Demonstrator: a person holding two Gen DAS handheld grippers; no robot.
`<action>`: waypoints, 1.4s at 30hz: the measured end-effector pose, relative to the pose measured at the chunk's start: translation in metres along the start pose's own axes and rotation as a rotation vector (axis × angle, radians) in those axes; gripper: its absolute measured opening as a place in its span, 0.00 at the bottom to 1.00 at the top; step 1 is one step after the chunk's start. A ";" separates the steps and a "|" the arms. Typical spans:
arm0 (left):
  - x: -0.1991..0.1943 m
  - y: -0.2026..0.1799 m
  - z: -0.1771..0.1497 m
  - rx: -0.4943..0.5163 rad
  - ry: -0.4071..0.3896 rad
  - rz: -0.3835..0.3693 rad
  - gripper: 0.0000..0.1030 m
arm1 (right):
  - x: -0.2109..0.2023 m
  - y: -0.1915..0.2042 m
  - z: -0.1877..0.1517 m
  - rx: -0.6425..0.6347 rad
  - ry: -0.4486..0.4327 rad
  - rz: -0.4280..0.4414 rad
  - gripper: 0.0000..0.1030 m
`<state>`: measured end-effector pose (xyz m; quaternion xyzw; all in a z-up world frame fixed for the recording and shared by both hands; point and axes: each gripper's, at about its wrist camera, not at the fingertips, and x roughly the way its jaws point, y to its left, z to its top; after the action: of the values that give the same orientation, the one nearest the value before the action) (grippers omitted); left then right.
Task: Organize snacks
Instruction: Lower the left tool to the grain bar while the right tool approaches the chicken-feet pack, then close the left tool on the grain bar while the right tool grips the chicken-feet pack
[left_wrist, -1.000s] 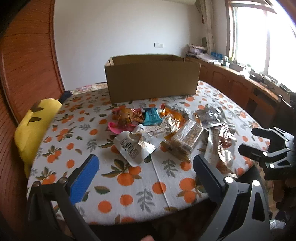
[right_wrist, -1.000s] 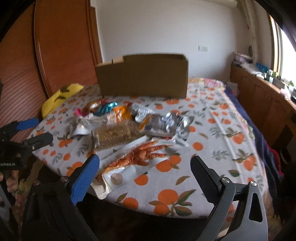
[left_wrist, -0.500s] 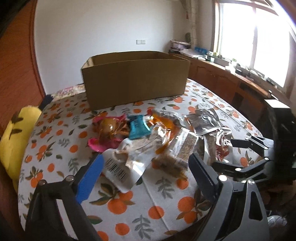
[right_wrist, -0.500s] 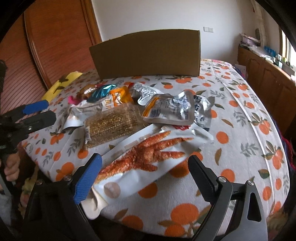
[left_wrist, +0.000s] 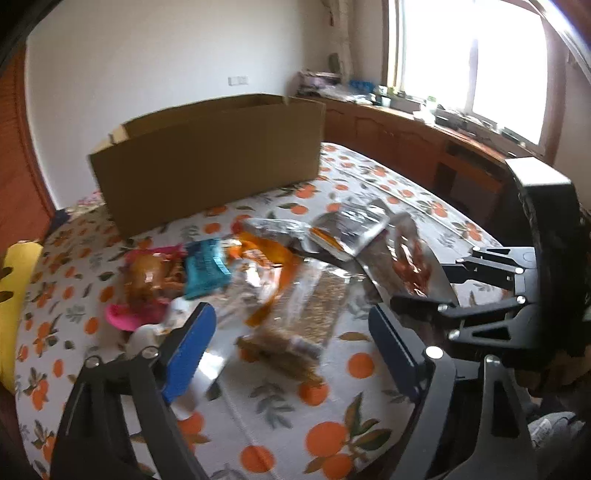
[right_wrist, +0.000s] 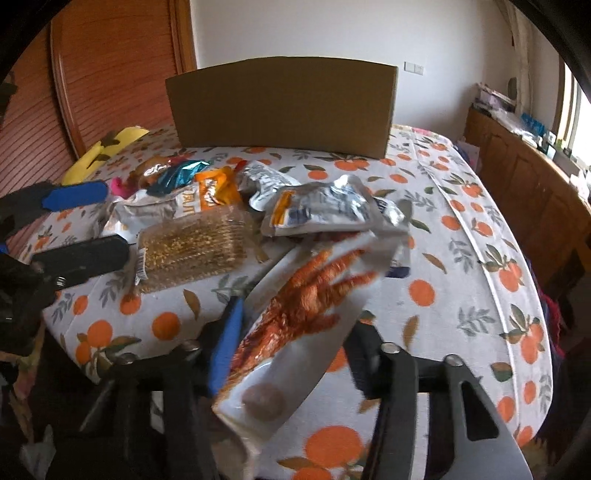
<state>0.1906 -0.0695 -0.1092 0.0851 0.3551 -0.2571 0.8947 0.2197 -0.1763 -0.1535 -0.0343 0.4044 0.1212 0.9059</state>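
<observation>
A pile of snacks lies on the orange-print tablecloth (left_wrist: 332, 435) in front of an open cardboard box (left_wrist: 207, 166). My left gripper (left_wrist: 291, 350) hovers low over the clear cereal-bar pack (left_wrist: 306, 317). Its jaws are closing, the pack lies between them, and the pads stand clear of it. My right gripper (right_wrist: 295, 349) is closing on the white chicken-feet packet (right_wrist: 306, 306), and both pads press its edges so that it buckles upward. The left gripper (right_wrist: 79, 225) also shows at the left edge of the right wrist view, beside the cereal-bar pack (right_wrist: 192, 251).
A teal packet (left_wrist: 205, 267), a pink-wrapped snack (left_wrist: 144, 284), an orange pouch (right_wrist: 214, 192) and silver pouches (right_wrist: 317, 210) crowd the pile. A yellow plush (right_wrist: 103, 151) sits at the table's left edge. Wooden cabinets (left_wrist: 406, 144) run under the window on the right.
Both grippers came in over the pile and narrowed their jaws. The right one closed around the chicken-feet packet, which now tilts up off the cloth.
</observation>
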 end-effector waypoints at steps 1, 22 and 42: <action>0.002 -0.002 0.001 0.005 0.005 -0.009 0.77 | -0.002 -0.004 0.000 0.009 0.003 0.007 0.40; 0.046 -0.009 0.018 0.088 0.169 -0.060 0.47 | -0.008 -0.012 -0.010 0.013 -0.025 0.030 0.39; 0.039 -0.014 0.007 0.110 0.162 -0.081 0.42 | -0.008 -0.016 -0.005 0.040 0.003 0.054 0.40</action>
<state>0.2110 -0.0994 -0.1299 0.1405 0.4148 -0.3043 0.8459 0.2150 -0.1943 -0.1520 -0.0056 0.4087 0.1375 0.9022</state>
